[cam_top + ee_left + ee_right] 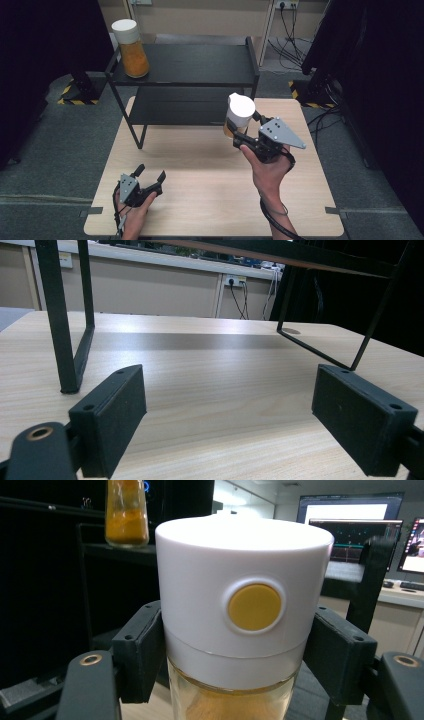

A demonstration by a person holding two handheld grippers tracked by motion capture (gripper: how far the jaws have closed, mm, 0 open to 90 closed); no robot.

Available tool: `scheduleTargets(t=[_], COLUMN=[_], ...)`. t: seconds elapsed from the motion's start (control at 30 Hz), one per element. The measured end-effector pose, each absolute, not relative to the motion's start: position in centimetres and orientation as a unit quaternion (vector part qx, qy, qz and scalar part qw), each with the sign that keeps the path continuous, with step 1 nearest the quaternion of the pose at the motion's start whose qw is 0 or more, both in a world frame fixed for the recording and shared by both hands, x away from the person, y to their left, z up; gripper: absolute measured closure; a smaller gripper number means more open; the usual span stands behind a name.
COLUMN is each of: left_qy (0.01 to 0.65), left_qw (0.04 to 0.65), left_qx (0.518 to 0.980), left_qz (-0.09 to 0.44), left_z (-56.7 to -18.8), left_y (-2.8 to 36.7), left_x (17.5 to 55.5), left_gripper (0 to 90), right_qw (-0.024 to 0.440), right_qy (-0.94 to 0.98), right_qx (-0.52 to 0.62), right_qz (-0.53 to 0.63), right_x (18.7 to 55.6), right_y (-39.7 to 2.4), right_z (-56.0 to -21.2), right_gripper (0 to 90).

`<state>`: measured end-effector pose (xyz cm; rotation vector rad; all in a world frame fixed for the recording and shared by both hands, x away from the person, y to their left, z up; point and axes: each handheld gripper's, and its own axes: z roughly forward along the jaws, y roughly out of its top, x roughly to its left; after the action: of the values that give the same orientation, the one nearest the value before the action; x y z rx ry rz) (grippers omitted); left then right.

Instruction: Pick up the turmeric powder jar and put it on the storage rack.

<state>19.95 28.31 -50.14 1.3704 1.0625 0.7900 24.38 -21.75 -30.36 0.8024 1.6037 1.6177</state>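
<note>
My right gripper (pixel 240 134) is shut on a glass jar (pixel 238 116) with a white lid and orange powder inside, held upright above the table's right half, in front of the black shelf (pixel 185 65). In the right gripper view the jar (pixel 242 610) stands between both black pads (pixel 137 652), its lid bearing a round yellow button. A second, matching jar (pixel 131 48) stands on the shelf's top board at the left, and its orange base (pixel 126 512) is at the upper left of the right gripper view. My left gripper (pixel 150 176) rests low near the table's front left, open, with bare table (pixel 220 385) between its pads.
The light wooden table (pixel 200 180) carries the two-tier black shelf at its back edge; the shelf's lower board (pixel 175 106) lies behind the held jar. The shelf's thin black legs (pixel 62 335) stand ahead of the left gripper. Dark curtains flank both sides.
</note>
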Motion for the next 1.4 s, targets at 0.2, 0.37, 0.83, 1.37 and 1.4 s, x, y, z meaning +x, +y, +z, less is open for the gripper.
scheduleTargets(t=[0.2,0.37,0.83,1.37,1.4], left_qy=[0.454,0.454,0.453,0.453,0.454], left_qw=[0.580,0.581,0.580,0.581,0.581], left_qx=[0.586,0.586,0.586,0.586,0.585], left_qz=[0.337,0.338,0.338,0.338,0.337], left_z=[-50.1,-50.2,-50.2,-50.2,-50.2], left_y=[28.3,28.3,28.2,28.3,28.3], left_x=[20.0,20.0,20.0,20.0,20.0], left_gripper=[13.4,13.4,13.5,13.4,13.4], right_qw=[0.358,0.358,0.365,0.375,0.377], right_qy=[0.614,0.609,0.601,0.593,0.591], right_qx=[0.310,0.309,0.306,0.315,0.316], right_qz=[0.632,0.637,0.642,0.639,0.640], right_x=[24.6,24.9,25.8,27.3,27.5], right_y=[-21.4,-21.0,-20.1,-19.0,-19.0], right_z=[-29.5,-28.7,-26.4,-23.6,-23.3], right_gripper=[30.4,30.4,30.5,30.4,30.4])
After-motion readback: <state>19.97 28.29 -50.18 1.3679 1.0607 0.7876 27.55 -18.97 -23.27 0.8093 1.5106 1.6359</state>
